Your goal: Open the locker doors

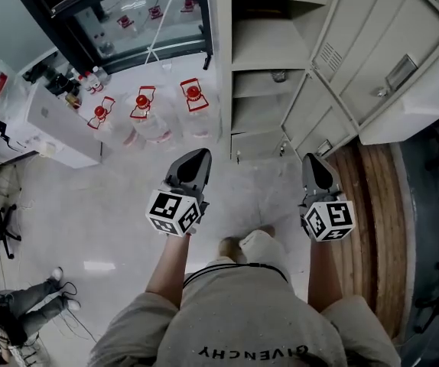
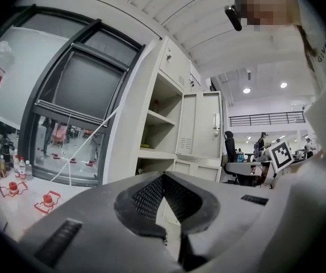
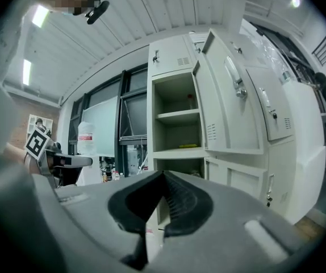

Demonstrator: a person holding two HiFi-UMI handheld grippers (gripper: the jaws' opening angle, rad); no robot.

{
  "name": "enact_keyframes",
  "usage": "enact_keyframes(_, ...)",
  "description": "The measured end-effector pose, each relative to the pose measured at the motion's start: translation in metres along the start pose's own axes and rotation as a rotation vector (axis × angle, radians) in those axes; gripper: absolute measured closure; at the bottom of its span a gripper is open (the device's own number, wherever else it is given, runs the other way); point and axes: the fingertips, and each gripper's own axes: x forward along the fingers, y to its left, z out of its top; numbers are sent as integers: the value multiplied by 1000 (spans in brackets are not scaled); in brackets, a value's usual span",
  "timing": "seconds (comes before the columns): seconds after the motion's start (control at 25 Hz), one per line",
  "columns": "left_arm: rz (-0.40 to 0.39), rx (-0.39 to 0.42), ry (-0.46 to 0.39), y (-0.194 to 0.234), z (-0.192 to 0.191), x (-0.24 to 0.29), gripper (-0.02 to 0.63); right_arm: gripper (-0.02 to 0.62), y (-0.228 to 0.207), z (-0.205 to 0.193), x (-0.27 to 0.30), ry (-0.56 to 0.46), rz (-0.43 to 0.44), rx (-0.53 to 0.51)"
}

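A beige metal locker (image 1: 269,67) stands ahead of me. Its middle column shows open shelves, and opened doors (image 1: 372,44) hang out to the right. In the right gripper view one tall door (image 3: 225,107) stands ajar beside the bare shelves (image 3: 177,115). A small top door (image 3: 168,56) and a door further right (image 3: 271,107) are closed. My left gripper (image 1: 199,157) (image 2: 164,174) is shut and empty, held level before the locker's left edge. At the same height, my right gripper (image 1: 313,163) (image 3: 164,174) is also shut and empty, a short way from the lower doors (image 1: 323,121).
Three clear water jugs with red caps (image 1: 147,113) stand on the floor left of the locker, below a dark-framed window (image 1: 135,14). A white bench with bottles (image 1: 51,121) sits further left. A wooden strip (image 1: 372,205) runs along the right. Someone's legs (image 1: 28,297) are at lower left.
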Motion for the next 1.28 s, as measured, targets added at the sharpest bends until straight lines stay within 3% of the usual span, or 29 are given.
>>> enact_keyframes(0.6,8,19,-30,-3,29,-25,607,598,12,36,-14,-60,37,-5)
enact_keyframes(1.28,1,37,-18,-1,29,-23,607,597,16,32,-17,-71,34,0)
